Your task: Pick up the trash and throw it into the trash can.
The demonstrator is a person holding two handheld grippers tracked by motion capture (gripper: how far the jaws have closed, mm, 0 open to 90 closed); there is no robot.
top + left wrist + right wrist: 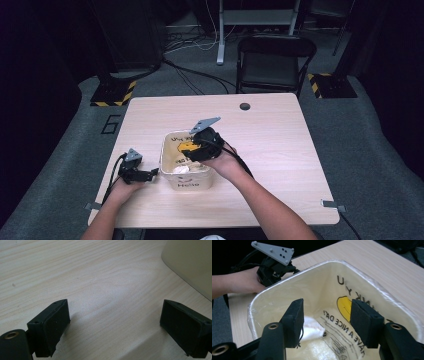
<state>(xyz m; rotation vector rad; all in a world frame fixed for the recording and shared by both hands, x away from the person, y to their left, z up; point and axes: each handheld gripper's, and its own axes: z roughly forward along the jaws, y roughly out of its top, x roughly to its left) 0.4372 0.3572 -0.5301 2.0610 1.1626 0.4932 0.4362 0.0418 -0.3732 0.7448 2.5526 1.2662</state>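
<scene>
Right gripper (325,320) open over bin (387,297)

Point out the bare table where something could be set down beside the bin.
The table is bare right of the lined bin, out to the right edge, and along the far strip up to the round hole. It is crowded at the bin: the right hand-held gripper hangs over it, the left hand-held gripper beside its left wall.
</scene>
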